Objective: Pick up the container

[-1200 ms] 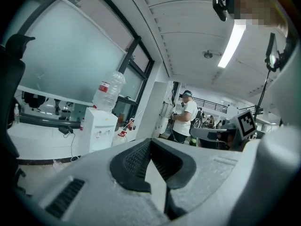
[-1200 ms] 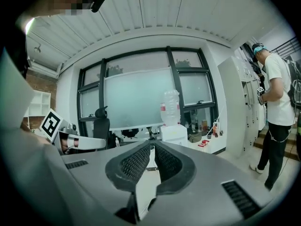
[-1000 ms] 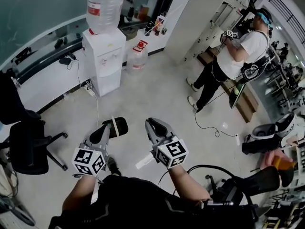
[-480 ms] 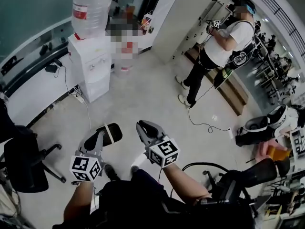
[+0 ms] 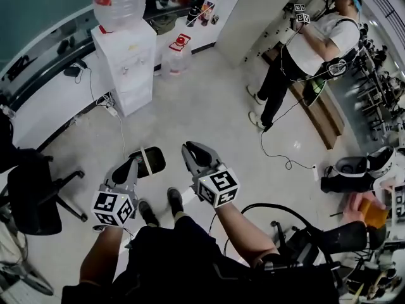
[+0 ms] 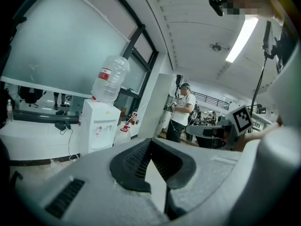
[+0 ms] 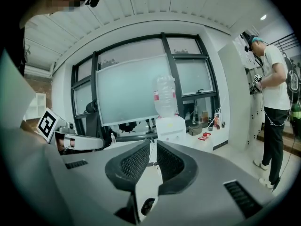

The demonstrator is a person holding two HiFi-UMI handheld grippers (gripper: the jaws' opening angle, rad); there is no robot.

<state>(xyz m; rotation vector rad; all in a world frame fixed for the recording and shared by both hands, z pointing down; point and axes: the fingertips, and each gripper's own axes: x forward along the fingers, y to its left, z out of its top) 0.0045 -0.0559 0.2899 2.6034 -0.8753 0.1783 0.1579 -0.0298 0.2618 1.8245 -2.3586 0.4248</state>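
Observation:
No container stands out near my grippers. Both hang above the pale floor in the head view. The left gripper point(image 5: 131, 165) is shut with nothing between its jaws, as the left gripper view point(image 6: 149, 144) also shows. Just beyond its tip is a black oval shape with a white band point(image 5: 149, 161); I cannot tell what it is. To its right, the right gripper point(image 5: 190, 149) is shut and empty too point(image 7: 153, 146). Far ahead stands a white water dispenser point(image 5: 126, 62) with a large clear bottle point(image 5: 119, 2) on top, and a spare jug point(image 5: 177, 54) beside it.
Another person point(image 5: 310, 43) stands at the far right by shelving, with a cable point(image 5: 278, 157) trailing over the floor. A black office chair point(image 5: 35, 192) is at the left. Black seats and gear point(image 5: 354, 173) crowd the right edge. My shoes point(image 5: 175, 201) show below the grippers.
The view has swung a little, so the dispenser and the other person sit differently in frame. My shoes have come into sight. Both grippers keep the same shut pose.

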